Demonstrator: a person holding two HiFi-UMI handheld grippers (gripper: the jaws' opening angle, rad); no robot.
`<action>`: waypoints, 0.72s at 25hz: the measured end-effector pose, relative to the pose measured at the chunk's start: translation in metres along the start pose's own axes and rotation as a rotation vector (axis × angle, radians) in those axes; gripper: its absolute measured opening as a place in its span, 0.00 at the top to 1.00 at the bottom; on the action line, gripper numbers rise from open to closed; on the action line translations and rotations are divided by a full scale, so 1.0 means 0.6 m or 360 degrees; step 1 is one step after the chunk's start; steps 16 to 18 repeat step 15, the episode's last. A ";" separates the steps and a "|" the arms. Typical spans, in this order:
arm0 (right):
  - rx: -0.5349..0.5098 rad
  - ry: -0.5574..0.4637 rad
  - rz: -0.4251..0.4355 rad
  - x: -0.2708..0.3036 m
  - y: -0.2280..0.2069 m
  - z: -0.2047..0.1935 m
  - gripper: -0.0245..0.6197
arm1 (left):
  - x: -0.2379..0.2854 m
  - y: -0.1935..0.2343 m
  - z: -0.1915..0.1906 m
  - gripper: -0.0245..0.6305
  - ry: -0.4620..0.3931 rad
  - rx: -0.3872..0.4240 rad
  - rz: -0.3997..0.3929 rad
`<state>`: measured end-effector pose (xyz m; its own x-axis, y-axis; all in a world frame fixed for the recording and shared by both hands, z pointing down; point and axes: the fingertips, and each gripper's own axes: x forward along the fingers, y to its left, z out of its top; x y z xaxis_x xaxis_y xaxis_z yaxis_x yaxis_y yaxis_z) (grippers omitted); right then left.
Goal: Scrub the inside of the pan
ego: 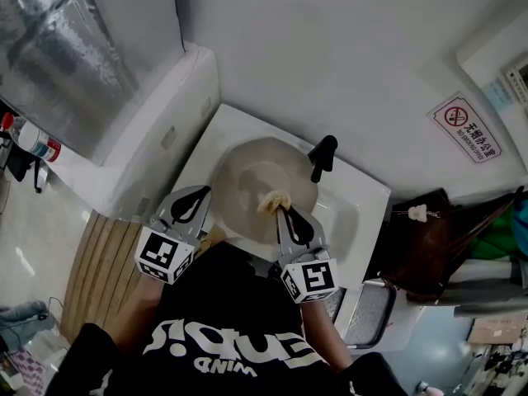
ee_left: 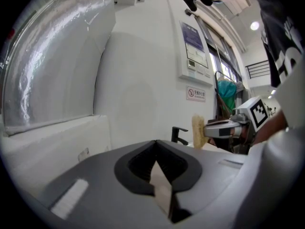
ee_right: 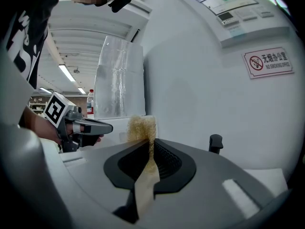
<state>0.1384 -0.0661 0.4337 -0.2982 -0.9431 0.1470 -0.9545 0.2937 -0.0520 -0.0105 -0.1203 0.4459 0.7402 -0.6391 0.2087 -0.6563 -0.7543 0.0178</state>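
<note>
The pan [ego: 247,180] lies in the white sink [ego: 363,213] below the black tap [ego: 322,157], likely so rinse water stays contained. The right hand-held gripper [ego: 285,213] is clamped on a yellowish scouring sponge [ego: 275,202], which is held over the pan's inside, ready to scrub. The left hand-held gripper [ego: 200,195] is fully closed at the pan's left rim, probably to steady it (whether it pinches the rim is unclear).

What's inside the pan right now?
Just the yellow fibrous sponge, clamped in the right gripper, over the round beige pan's near side. The floor under them is hidden.
</note>
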 end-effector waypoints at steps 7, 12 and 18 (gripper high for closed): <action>-0.0005 0.0014 0.0014 0.000 -0.001 -0.001 0.90 | 0.001 -0.004 0.000 0.97 0.0015 0.0011 -0.0023; -0.0007 0.0022 0.0020 -0.001 -0.002 -0.003 0.90 | 0.002 -0.006 -0.005 0.97 0.0038 0.0012 -0.0029; -0.0014 0.0023 0.0020 0.000 -0.006 -0.002 0.90 | 0.002 -0.006 -0.007 0.97 0.0050 0.0009 -0.0031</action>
